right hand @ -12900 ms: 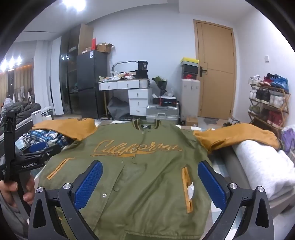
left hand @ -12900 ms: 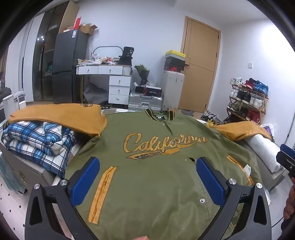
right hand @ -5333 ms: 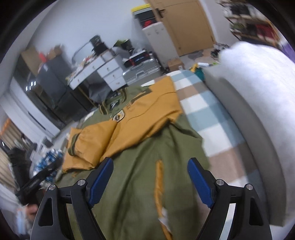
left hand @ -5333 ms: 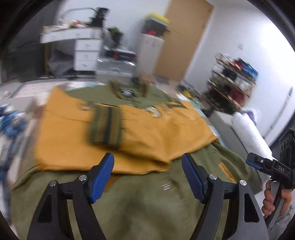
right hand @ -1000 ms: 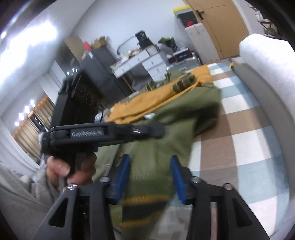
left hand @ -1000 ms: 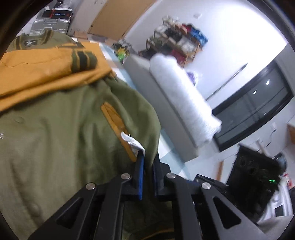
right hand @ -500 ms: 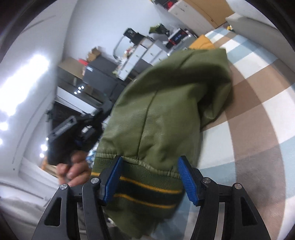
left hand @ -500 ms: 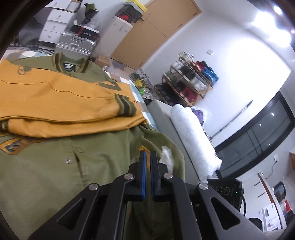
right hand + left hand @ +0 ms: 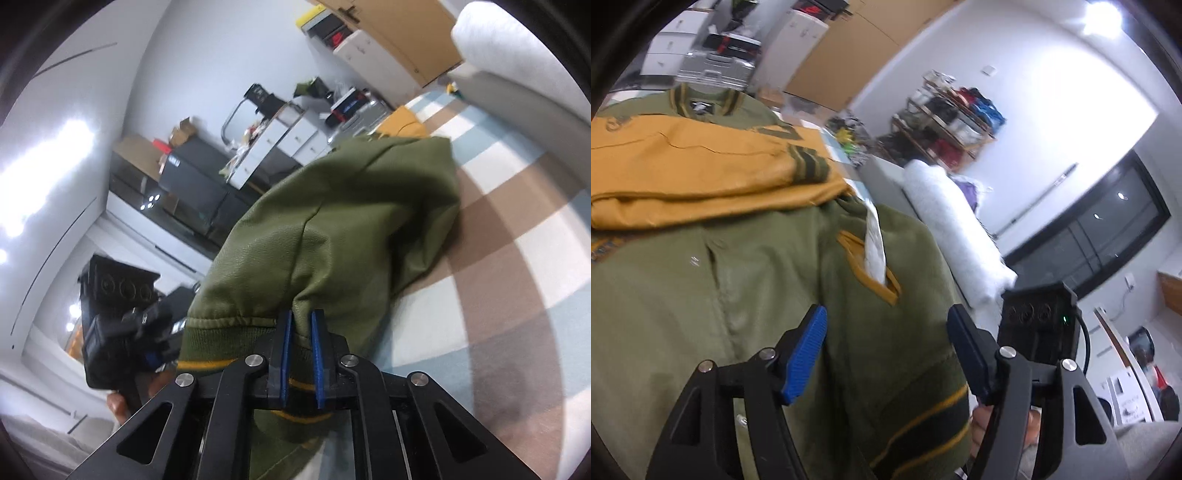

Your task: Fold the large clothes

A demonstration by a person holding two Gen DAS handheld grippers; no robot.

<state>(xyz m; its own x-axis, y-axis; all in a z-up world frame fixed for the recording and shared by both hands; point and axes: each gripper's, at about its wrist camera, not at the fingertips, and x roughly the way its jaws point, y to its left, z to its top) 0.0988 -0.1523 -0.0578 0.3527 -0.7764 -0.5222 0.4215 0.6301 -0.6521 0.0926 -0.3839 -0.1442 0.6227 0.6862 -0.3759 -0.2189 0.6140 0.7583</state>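
An olive green jacket (image 9: 738,295) lies on the bed, its mustard sleeves (image 9: 701,173) folded across the chest. A white paper tag (image 9: 875,243) sticks out of its pocket. My left gripper (image 9: 886,343) hovers over the jacket's right hem corner. Its jaws are opening and the pads do not press the cloth between them. My right gripper (image 9: 301,350) is closing, and its blue pads pinch the lifted hem of the jacket (image 9: 332,221) just above the ribbed, striped band (image 9: 221,354). A hand holds the left gripper's black housing (image 9: 118,314) behind that hem.
A checked bed cover (image 9: 517,221) shows to the right of the jacket. A white rolled blanket (image 9: 953,229) lies along the bed's far side. Beyond it stand a shoe rack (image 9: 953,114), white drawers (image 9: 288,140) and a wooden door (image 9: 849,59).
My left gripper's jaws, shut on the hem corner before, now stand apart. My right gripper's jaws, wide around the ribbed hem before, have come together on it.
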